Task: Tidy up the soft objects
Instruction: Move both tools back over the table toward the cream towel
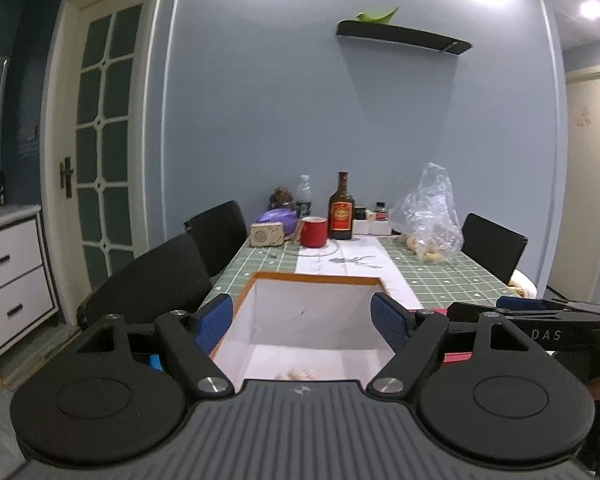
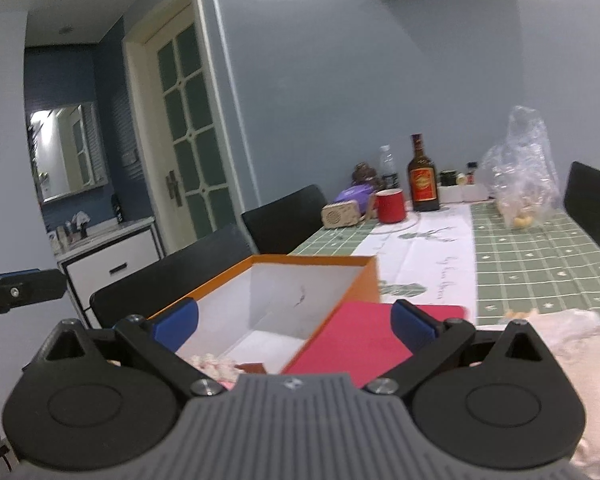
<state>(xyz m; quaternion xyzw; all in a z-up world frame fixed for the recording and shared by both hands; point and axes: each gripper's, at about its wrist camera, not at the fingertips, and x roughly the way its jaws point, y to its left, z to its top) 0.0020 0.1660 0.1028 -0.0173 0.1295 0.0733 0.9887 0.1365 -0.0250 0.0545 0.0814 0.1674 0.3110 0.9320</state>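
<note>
An orange box with a white inside [image 1: 320,312] [image 2: 284,300] stands at the near end of the table. A small pinkish soft object [image 1: 296,374] [image 2: 214,362] lies on its floor. My left gripper [image 1: 306,322] is open and empty, held above the box mouth. My right gripper [image 2: 296,326] is open and empty, over the box's right wall and a red flat item [image 2: 360,340] beside it. A pale pink fluffy cloth [image 2: 588,344] lies at the right. The right gripper's body [image 1: 540,320] shows in the left wrist view.
The green checked tablecloth [image 2: 540,268] has a white runner [image 1: 352,268]. At the far end stand a red mug [image 1: 314,231], a dark bottle [image 1: 341,208], a water bottle [image 1: 304,196], a small beige speaker [image 1: 266,234] and a clear plastic bag [image 1: 428,216]. Black chairs [image 1: 148,280] line both sides.
</note>
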